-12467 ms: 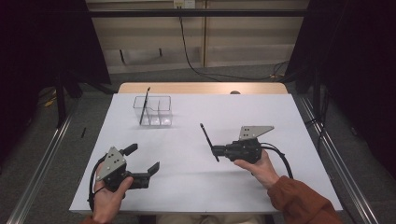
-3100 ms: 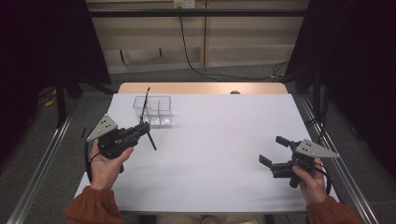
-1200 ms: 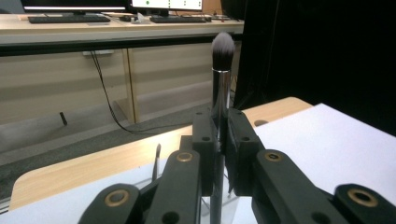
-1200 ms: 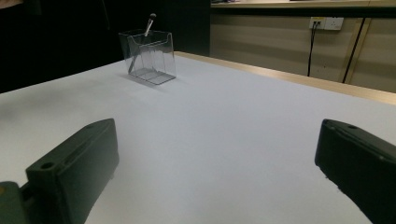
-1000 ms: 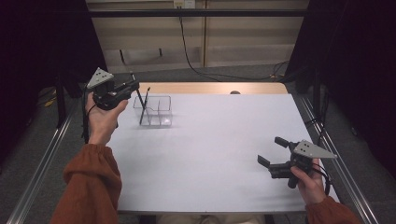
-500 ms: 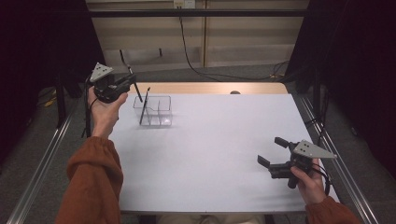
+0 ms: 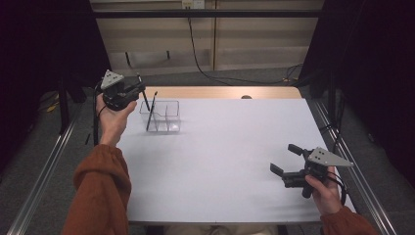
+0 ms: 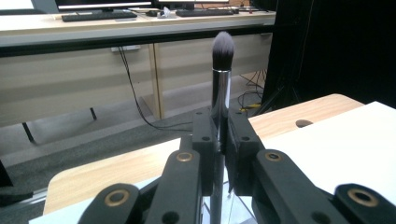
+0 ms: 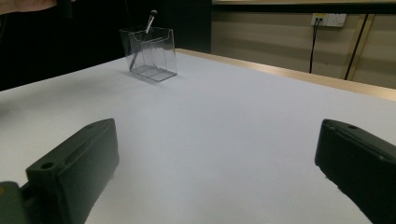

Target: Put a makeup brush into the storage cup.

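- White sheeting covers the table (image 7: 220, 161) in the high view; the left gripper (image 7: 138, 89) hangs over the clear organizer (image 7: 161, 116) at the far left, pinching a makeup brush (image 7: 145, 100) beside a second brush (image 7: 152, 110) standing inside.
- Left gripper view: jaws clamp the makeup brush (image 8: 221, 84) upright, bristles up.
- Right gripper view: the right gripper (image 9: 215, 163) has its jaws spread wide, empty; the organizer (image 9: 149, 53) stands far off.

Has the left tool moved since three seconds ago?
Yes. The left tool, gripping a makeup brush, went from the table's left edge to above the clear organizer.
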### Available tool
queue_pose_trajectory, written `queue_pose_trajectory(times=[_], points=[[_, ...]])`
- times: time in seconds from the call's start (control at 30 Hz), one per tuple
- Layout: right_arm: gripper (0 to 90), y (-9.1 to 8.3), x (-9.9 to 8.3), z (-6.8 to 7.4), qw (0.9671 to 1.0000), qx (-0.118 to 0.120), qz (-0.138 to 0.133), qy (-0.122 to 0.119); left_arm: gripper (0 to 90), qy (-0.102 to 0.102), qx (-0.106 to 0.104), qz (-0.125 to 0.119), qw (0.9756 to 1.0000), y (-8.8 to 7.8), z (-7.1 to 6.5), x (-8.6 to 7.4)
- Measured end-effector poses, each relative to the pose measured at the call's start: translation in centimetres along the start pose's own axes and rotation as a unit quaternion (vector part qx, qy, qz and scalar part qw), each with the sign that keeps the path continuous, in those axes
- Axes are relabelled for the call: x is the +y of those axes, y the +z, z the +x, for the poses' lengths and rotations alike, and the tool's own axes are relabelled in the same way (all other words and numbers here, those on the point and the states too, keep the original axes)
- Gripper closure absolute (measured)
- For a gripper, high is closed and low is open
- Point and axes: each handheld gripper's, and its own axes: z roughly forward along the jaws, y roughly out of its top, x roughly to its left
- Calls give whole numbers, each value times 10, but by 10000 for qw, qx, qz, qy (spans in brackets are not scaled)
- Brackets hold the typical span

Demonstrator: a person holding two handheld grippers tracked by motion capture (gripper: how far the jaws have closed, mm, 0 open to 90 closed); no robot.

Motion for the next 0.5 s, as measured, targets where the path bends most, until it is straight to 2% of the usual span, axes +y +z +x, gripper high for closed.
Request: queue_pose_trajectory(times=[0.5], points=[[0,0,0,0,10000,-4,-47,-4,838,47,14,232,9997,7,0,-11]])
